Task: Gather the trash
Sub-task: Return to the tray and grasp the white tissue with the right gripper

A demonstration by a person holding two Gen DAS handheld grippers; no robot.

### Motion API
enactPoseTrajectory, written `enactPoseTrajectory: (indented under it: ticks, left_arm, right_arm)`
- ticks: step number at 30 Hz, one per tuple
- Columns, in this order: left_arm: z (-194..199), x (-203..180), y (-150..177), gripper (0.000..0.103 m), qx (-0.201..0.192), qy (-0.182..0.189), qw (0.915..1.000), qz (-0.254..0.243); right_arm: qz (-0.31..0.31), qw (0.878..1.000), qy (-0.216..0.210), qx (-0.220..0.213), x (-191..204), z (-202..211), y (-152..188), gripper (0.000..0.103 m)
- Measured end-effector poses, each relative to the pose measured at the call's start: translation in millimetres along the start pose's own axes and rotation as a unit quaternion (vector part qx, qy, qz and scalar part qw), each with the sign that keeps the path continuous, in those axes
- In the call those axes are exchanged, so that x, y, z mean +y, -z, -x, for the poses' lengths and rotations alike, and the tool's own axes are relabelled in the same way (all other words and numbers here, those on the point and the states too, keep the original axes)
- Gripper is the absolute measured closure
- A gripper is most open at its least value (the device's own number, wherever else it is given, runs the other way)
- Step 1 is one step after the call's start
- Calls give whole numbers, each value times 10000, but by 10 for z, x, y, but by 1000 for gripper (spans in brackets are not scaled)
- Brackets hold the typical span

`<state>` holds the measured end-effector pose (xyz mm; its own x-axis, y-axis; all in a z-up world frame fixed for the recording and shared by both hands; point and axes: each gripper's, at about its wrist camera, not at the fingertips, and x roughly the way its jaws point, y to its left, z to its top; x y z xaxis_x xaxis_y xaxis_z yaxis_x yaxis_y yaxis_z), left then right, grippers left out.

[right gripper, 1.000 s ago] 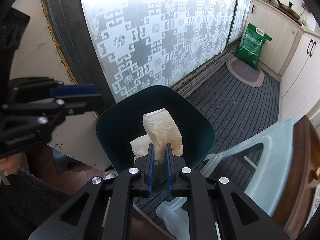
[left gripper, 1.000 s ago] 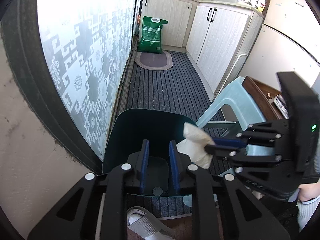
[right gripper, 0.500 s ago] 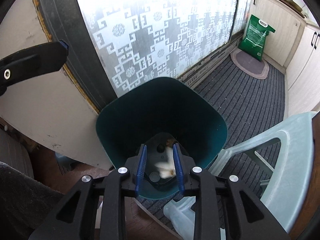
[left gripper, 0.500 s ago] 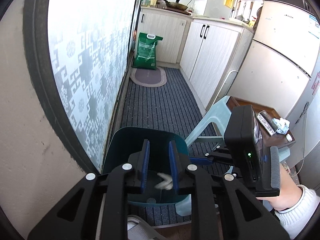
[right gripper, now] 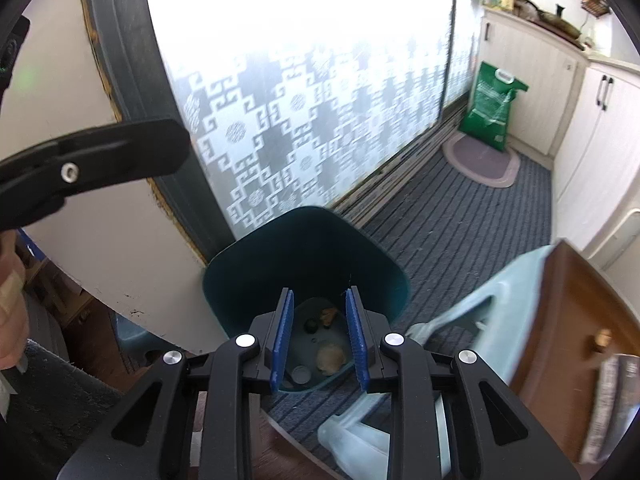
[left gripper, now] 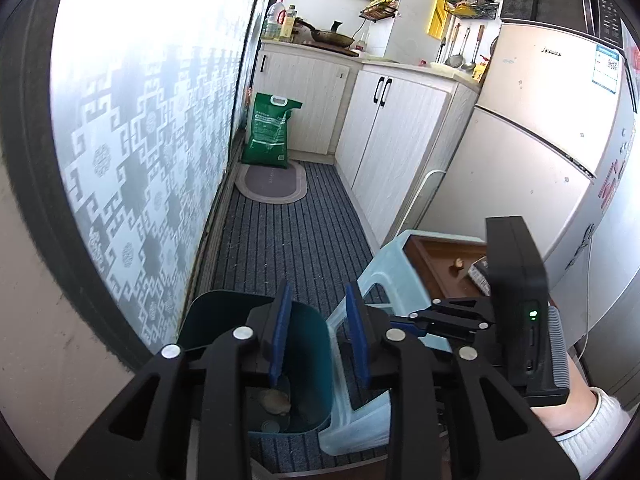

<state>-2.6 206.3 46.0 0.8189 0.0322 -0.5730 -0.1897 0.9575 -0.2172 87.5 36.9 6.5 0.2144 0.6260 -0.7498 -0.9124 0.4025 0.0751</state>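
A narrow kitchen runs ahead, its floor covered by dark striped carpet (left gripper: 288, 240). A frosted patterned glass door (left gripper: 132, 120) glows bright along one side. White cabinets (left gripper: 384, 140) and a fridge (left gripper: 540, 152) line the other, with a green sack (left gripper: 269, 132) by an oval mat (left gripper: 272, 183).

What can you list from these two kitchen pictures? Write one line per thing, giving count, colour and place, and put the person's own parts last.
trash bin: one, dark teal, on the floor by the patterned glass door
crumpled tissue: one, beige, at the bin's bottom
plastic stool: one, pale blue, right of the bin
wooden tray: one, brown, on the stool
green sack: one, against the far cabinet
oval mat: one, grey, before the sack
fridge: one, cream, right side
left tongs: one, black with blue pads, open, empty
right tongs: one, same colours, open above the bin
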Motion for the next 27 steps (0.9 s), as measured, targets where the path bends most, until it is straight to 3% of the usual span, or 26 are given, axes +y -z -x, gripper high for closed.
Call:
enactPoseTrajectory:
  ticks: [6,15,19,27]
  left_arm:
    - [-39,-312,-117,68,-166,173,9997,-49]
    - [-283,-864,-173,61,-92,479,9987,-170]
    - [-385,-1123,-181,58,-38,619,9978,-239]
    - [-728,-1616,-39,52,406,554,9971,-333]
  right_arm:
    - [-242,9990,224,-300,-373,443,106,76]
    - [-622,9939,684,-596,-951,1046,356,76]
    - [-665,9907,967,-694,-1194,1334,479,70]
    - [-884,9859,1225,-720,-1811,1886,770,67]
